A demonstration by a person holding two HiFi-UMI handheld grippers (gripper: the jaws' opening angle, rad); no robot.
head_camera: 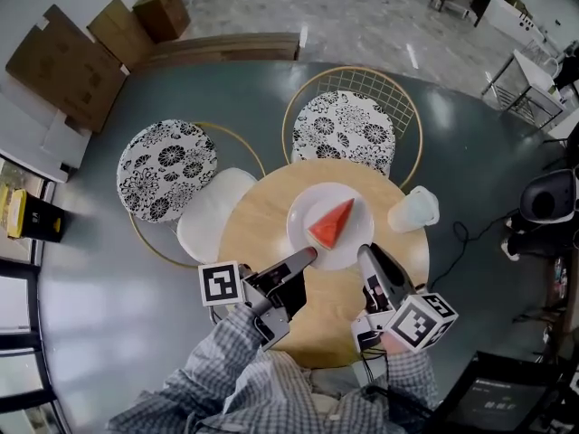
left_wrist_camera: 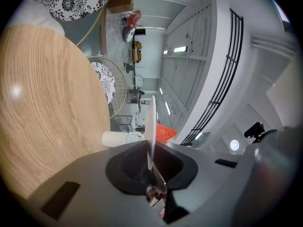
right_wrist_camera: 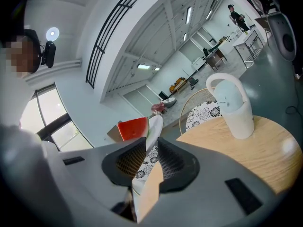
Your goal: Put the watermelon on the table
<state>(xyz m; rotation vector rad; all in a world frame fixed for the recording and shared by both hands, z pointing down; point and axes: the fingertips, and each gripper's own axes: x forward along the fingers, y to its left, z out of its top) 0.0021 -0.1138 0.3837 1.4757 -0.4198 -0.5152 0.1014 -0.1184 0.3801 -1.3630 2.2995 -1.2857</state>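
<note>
Watermelon (head_camera: pixel 333 224), one red wedge, lies on a white plate (head_camera: pixel 308 208) over the round wooden table (head_camera: pixel 258 229); whether the plate rests on the wood I cannot tell. The left gripper (head_camera: pixel 308 257) has its jaws clamped on the plate's near rim, and the right gripper (head_camera: pixel 365 253) pinches the same rim just beside it. A white jug (head_camera: pixel 413 210) stands at the table's right edge. Two chairs with flowered cushions (head_camera: pixel 344 129) stand behind on a glossy grey floor (head_camera: pixel 109 269), with cardboard boxes (head_camera: pixel 63 66) at far left.

watermelon (left_wrist_camera: pixel 165 132): mostly behind plate (left_wrist_camera: pixel 152 119) | plate rim: inside jaws
</note>
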